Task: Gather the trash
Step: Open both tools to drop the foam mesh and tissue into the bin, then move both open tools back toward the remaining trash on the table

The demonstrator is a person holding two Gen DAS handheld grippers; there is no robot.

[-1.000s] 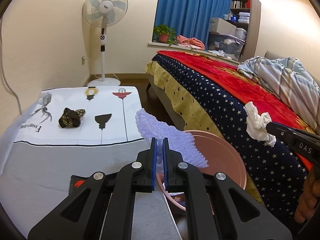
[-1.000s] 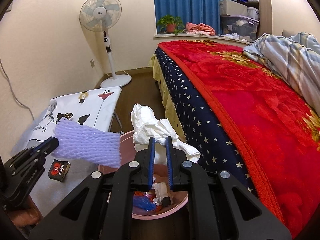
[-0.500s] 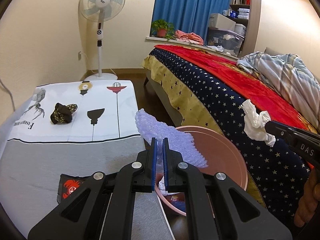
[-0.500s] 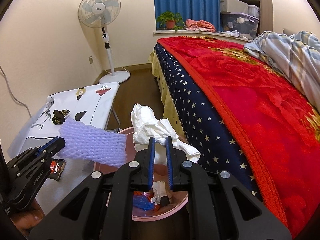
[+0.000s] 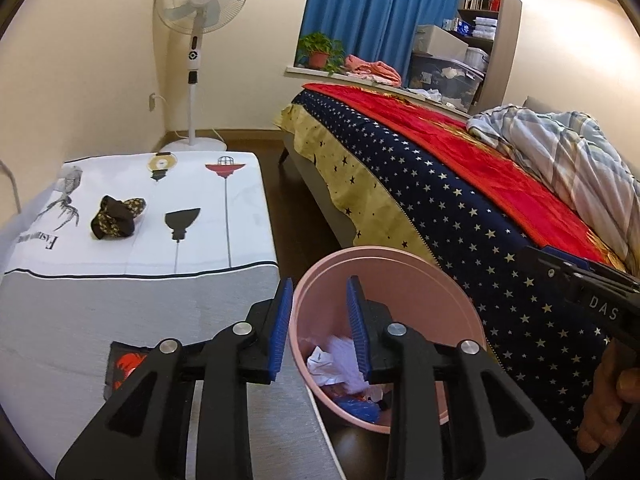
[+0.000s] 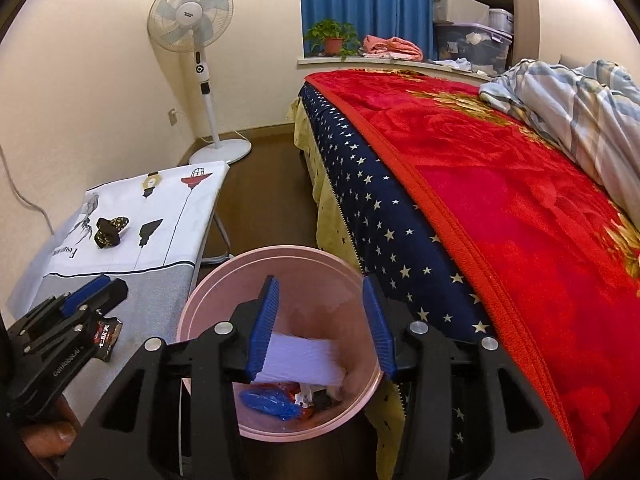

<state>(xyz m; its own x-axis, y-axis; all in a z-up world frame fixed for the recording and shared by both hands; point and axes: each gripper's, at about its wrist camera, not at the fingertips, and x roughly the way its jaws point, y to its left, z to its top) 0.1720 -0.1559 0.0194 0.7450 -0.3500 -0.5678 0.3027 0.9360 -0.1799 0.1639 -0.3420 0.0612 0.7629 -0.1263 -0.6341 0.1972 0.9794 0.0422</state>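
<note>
Both grippers hang over the round pink plastic bin (image 6: 200, 308), so released trash drops straight in. The left gripper (image 5: 319, 322) and right gripper (image 6: 320, 328) have just been opening; their jaws are spread and empty. The lilac foam net (image 6: 304, 364) lies inside the bin atop blue and white scraps. Two dark wrappers remain on the cloth-covered bench (image 5: 132, 280) at ten o'clock.

Left tool (image 5: 318, 322) built of matte black plastic arms, blue ribbed pads, round silver screws, right tool (image 6: 320, 322) made alike, white lettering printed on both sides
</note>
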